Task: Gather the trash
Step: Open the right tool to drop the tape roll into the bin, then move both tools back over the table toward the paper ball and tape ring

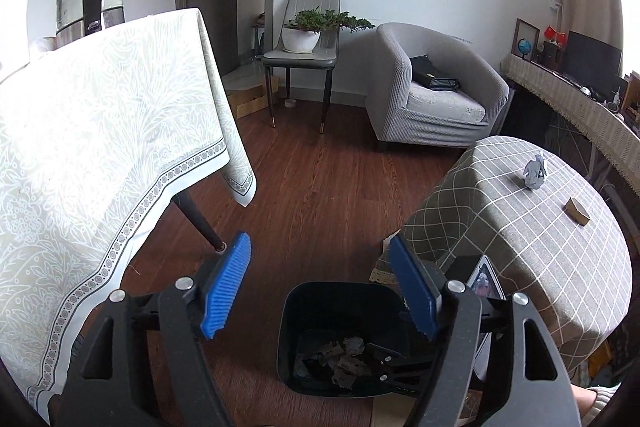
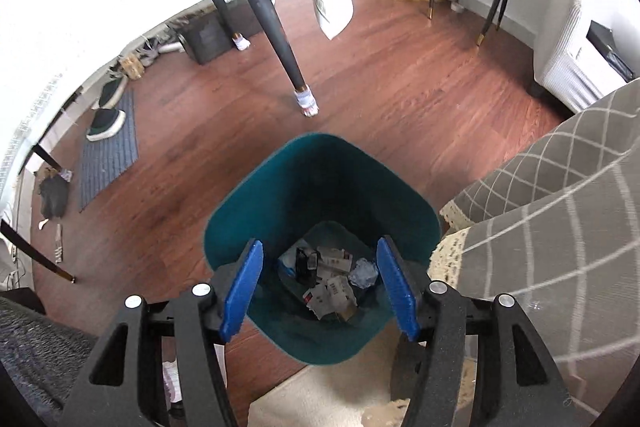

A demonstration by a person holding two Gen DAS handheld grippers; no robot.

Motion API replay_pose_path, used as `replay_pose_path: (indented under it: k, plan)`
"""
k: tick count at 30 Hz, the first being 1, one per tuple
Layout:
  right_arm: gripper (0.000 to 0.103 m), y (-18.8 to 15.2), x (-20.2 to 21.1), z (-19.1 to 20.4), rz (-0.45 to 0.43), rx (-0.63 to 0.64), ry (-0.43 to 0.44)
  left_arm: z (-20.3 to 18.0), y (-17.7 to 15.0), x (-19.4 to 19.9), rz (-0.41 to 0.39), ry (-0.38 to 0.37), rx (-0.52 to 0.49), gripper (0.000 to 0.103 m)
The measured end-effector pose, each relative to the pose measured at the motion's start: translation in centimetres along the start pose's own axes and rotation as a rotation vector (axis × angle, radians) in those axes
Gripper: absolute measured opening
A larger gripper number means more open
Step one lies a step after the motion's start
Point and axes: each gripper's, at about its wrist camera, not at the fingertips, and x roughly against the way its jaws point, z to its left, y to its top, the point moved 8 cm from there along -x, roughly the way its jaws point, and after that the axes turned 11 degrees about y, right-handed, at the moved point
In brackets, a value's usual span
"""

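Both grippers, left gripper (image 1: 320, 283) and right gripper (image 2: 320, 287), hang released and empty over the teal bin (image 2: 256, 203); crumpled scraps (image 2: 332, 279) lie inside; a foil wad (image 1: 535, 174) and cardboard piece (image 1: 578, 213) remain on the checked tablecloth (image 1: 520, 235).

Teal bin (image 2: 320, 195) upright on floor, paper scraps (image 2: 332, 287) inside
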Motion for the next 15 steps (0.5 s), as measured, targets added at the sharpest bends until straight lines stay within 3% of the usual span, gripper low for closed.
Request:
replay_pose_path:
  k: [7,15]
  plan:
    - [0.06,1.3,7.1,0.6,-0.16,0.05,0.07,-2.1,2.3,1.3,-0.047,-0.024,0.019,0.084]
    - [0.063,1.6,16.2,-2.5,-0.309,0.022,-0.024,-5.7,3.6,1.7,-0.077,-0.024,-0.017,0.087]
